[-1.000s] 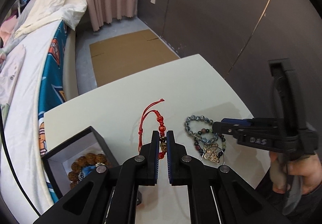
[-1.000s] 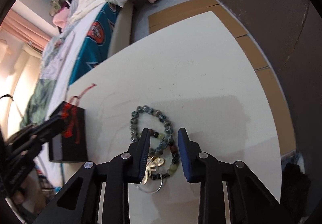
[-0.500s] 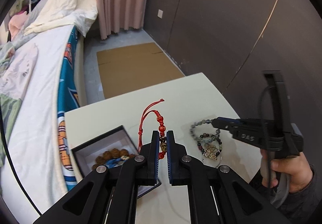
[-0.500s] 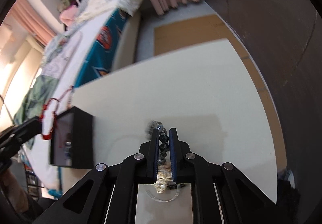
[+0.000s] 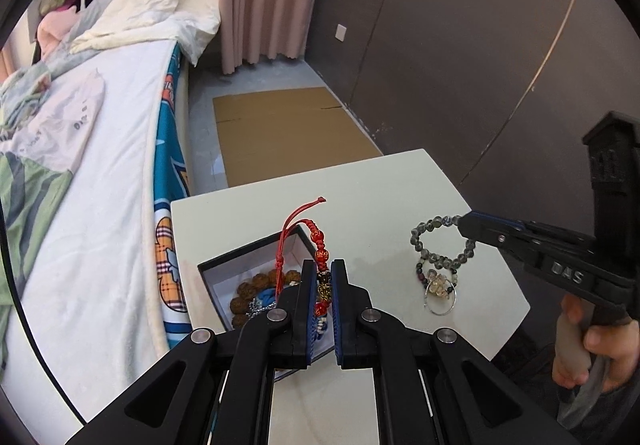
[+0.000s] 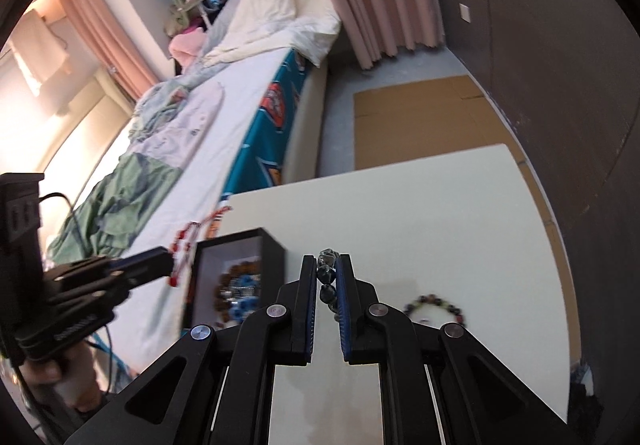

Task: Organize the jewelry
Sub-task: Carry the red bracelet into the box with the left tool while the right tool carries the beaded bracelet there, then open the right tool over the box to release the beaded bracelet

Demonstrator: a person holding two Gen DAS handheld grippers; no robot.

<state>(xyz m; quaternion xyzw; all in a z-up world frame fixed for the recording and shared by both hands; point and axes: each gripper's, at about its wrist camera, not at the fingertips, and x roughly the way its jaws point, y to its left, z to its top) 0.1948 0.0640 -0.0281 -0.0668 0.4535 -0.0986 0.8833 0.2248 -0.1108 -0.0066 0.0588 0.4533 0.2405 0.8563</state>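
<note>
Box (image 5: 256, 265) first: black outside, white inside, lid off, it sits near the left edge of the white table (image 5: 376, 189), in the lower middle of the left wrist view. In it we see a brown wooden-bead bracelet (image 5: 250, 287) curled round something blue and silvery that we cannot make out.

We find the left gripper (image 5: 323, 287) pinching the red cord bracelet (image 5: 316, 241) between nearly closed jaws, above the box opening. Its long axis runs up the frame, the loose cord tail pointing to the upper right.

The right gripper (image 6: 326, 277) is pressed tight on the grey bead bracelet (image 6: 326, 271). From the left camera that loop hangs off the gripper tip at centre right, with a second bead bracelet (image 5: 436, 277) and a wire ring (image 5: 440, 299) lying below it.

A second ago the right jaws stood spread around the beads lying flat on the table; they have since closed. The grey loop has lifted, and the box has come from the left corner of the left view to under the red cord.
</note>
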